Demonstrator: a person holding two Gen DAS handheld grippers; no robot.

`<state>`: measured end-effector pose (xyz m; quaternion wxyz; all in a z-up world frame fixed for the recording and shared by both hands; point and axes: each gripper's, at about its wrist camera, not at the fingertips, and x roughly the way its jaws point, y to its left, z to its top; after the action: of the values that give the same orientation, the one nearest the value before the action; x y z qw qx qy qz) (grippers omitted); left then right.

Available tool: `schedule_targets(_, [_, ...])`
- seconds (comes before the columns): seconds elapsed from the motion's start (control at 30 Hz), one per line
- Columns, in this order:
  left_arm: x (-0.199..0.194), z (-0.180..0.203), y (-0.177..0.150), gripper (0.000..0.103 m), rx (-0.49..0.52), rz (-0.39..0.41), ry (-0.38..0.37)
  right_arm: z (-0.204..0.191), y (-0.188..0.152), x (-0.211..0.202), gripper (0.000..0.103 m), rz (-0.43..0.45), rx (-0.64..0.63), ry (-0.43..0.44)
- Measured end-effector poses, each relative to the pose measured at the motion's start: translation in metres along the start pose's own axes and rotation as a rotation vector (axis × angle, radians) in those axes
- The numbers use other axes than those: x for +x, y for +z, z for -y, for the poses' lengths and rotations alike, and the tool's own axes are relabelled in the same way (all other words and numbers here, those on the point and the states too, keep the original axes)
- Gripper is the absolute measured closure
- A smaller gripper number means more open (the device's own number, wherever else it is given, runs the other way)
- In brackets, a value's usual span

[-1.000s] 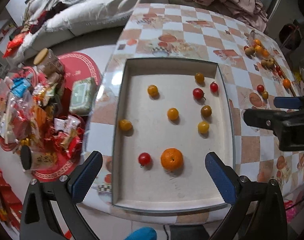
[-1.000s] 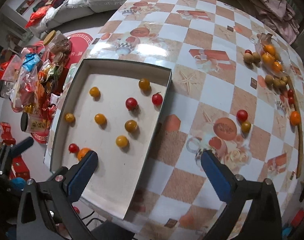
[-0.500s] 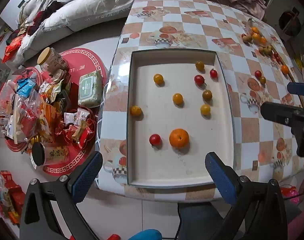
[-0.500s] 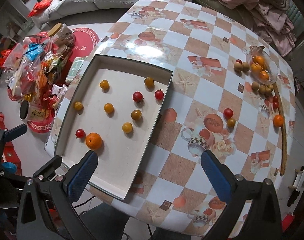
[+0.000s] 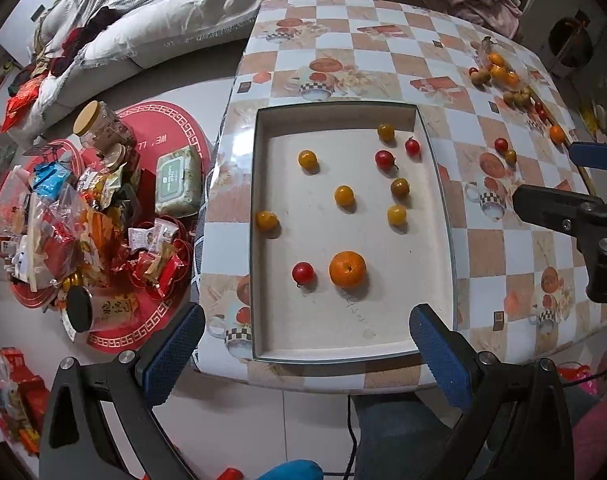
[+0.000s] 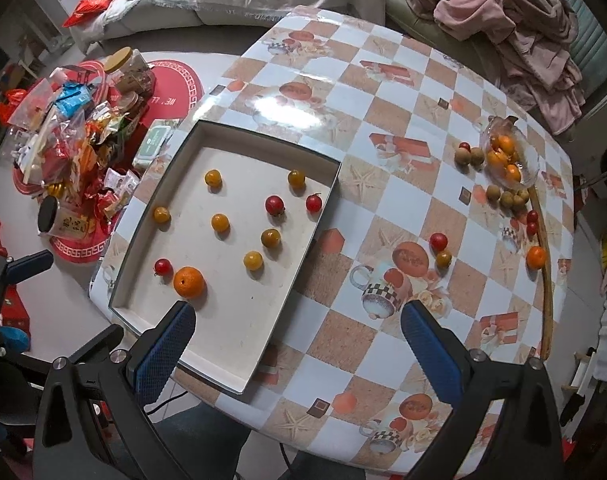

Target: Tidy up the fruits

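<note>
A white tray (image 5: 443, 216) (image 6: 151, 312) lies on the checkered table (image 5: 343, 64) (image 6: 423, 120). In it sit a mandarin (image 5: 347, 269) (image 6: 188, 282), red cherry tomatoes (image 5: 303, 273) (image 6: 274, 205) and several yellow ones (image 5: 344, 195) (image 6: 220, 222). More small fruits (image 6: 439, 241) lie loose on the table at the right, and a clear bowl (image 6: 509, 156) holds orange ones. My left gripper (image 5: 307, 352) is open and empty, high above the tray's near edge. My right gripper (image 6: 297, 346) is open and empty above the tray's near right corner.
A pile of snack packets and jars (image 5: 71, 208) (image 6: 71, 148) sits on red mats on the floor at the left. A sofa with pink clothes (image 6: 503, 20) stands behind the table. A wooden stick (image 6: 545, 264) lies along the right side of the table.
Both grippers have drawn up and back from the table, so the tray and fruits look smaller. Nothing on the table has moved.
</note>
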<state>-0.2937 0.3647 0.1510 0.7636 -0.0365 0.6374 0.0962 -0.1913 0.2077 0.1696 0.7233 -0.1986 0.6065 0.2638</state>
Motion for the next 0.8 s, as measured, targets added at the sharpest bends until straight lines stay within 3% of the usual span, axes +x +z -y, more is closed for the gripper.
schedule_targets(0.8, [-0.0102,0.0072,-0.0004,0.0,0.022,0.037,0.01,-0.0051,-0.0002,-0.0076,0.0,0.008,-0.013,-0.007])
